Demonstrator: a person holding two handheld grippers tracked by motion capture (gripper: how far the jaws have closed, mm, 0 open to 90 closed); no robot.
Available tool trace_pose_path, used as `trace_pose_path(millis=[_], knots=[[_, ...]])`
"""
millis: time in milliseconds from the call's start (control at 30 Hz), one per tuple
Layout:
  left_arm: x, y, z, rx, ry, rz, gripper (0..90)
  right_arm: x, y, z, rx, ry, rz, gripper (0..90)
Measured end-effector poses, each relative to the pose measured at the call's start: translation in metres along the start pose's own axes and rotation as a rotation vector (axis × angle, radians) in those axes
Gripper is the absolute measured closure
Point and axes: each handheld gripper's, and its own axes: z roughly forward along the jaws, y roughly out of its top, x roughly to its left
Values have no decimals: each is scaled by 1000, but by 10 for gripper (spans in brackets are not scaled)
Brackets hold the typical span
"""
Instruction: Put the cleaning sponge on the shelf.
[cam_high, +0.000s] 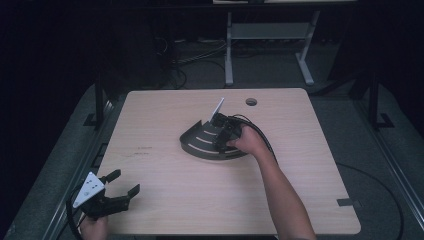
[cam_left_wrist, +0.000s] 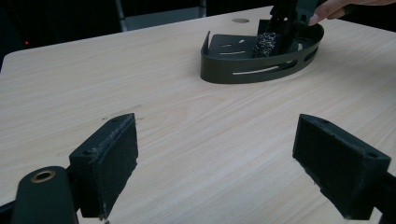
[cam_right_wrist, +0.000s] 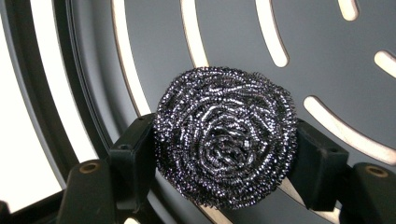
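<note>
While right gripper (cam_right_wrist: 224, 154) clamps round steel-wool scouring ball (cam_right_wrist: 225, 135) over dark slotted fan-shaped metal tray (cam_high: 192, 140), springy coils may snag pads on release, or perhaps drag tray. Left gripper (cam_left_wrist: 215, 158) gapes empty, well apart.

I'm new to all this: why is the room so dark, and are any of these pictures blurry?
High view: the light wooden table is lit, surroundings nearly black. Left gripper view: the near black jaw pads look soft. Right gripper view: the round steel-wool scourer is sharp and glinting above the dark slotted tray.
</note>
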Motion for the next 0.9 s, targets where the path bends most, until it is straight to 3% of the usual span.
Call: trace_pose_path(millis=[900], knots=[[-1, 0, 2, 6, -1, -4, 135, 2, -5, -28, -28, -5, -6, 224]])
